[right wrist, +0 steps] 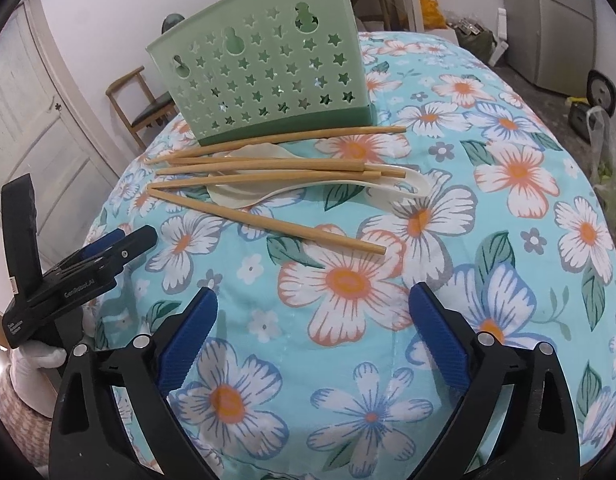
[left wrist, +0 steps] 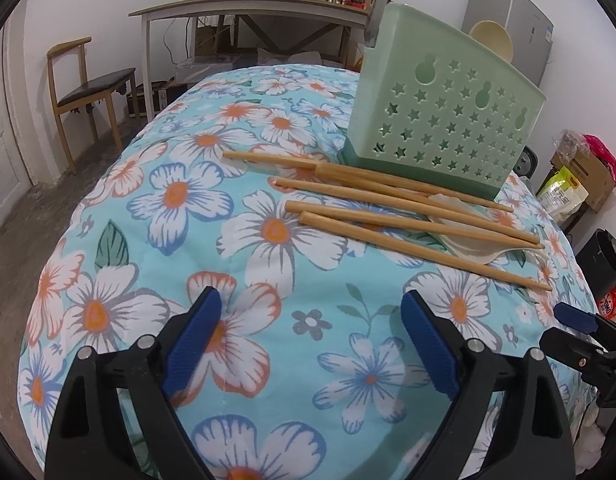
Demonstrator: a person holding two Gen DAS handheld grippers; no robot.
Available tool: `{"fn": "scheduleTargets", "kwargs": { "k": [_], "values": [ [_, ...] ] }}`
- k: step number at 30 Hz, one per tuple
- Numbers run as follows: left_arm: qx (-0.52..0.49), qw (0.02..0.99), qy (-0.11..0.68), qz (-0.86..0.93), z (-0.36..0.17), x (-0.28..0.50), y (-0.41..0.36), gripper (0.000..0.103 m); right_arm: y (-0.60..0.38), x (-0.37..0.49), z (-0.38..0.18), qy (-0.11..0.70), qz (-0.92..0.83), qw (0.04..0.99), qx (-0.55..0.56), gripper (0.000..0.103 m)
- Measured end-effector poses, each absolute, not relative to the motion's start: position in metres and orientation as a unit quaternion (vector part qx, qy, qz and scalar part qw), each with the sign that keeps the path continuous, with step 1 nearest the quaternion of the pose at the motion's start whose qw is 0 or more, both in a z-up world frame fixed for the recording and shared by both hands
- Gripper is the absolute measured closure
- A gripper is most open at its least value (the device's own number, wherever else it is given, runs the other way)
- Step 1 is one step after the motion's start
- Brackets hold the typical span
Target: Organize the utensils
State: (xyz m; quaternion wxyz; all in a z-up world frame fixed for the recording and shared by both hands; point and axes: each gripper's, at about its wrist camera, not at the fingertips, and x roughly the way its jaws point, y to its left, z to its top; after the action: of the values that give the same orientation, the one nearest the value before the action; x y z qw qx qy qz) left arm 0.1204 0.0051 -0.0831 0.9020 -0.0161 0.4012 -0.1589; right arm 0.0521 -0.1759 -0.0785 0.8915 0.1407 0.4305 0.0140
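A pale green utensil holder [left wrist: 447,120] [right wrist: 264,72] with star-shaped holes stands upright on the floral cloth [left wrist: 180,200] [right wrist: 507,220]. Just in front of it lie several wooden chopsticks [left wrist: 387,216] [right wrist: 268,216], spread side by side across two white spoons [left wrist: 471,248] [right wrist: 403,188]. My left gripper [left wrist: 311,308] hangs open over bare cloth, short of the chopsticks, with nothing between its blue pads. My right gripper [right wrist: 313,300] is open too, over the cloth nearer than the closest chopstick. Each wrist view catches the other gripper at its edge.
A wooden chair [left wrist: 88,88] and a cluttered desk [left wrist: 248,8] stand beyond the table's far edge. A grey fridge [left wrist: 511,28] is behind the holder. Boxes and bags [left wrist: 579,176] crowd the floor to the side. A white door [right wrist: 28,120] is at the left.
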Motion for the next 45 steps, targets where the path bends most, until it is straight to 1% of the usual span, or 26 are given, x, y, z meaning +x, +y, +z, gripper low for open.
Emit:
{"fn": "scheduleTargets", "kwargs": {
  "k": [5, 16, 28, 45],
  "values": [
    [-0.024, 0.9, 0.401, -0.169, -0.083, 0.122, 0.007, 0.01, -0.18, 0.056, -0.077, 0.444, 0.016, 0.882, 0.157, 0.008],
    [-0.008, 0.9, 0.398, -0.177, -0.084, 0.121, 0.002, 0.006, -0.18, 0.059, -0.077, 0.421, -0.066, 0.874, 0.234, 0.008],
    [-0.025, 0.9, 0.395, -0.184, -0.083, 0.122, 0.006, 0.006, -0.159, 0.068, -0.077, 0.445, -0.119, 0.864, 0.203, 0.008],
    [-0.036, 0.899, 0.394, -0.189, -0.082, 0.121, 0.01, 0.006, -0.166, 0.055, -0.078, 0.434, -0.115, 0.867, 0.214, 0.008]
  ]
}}
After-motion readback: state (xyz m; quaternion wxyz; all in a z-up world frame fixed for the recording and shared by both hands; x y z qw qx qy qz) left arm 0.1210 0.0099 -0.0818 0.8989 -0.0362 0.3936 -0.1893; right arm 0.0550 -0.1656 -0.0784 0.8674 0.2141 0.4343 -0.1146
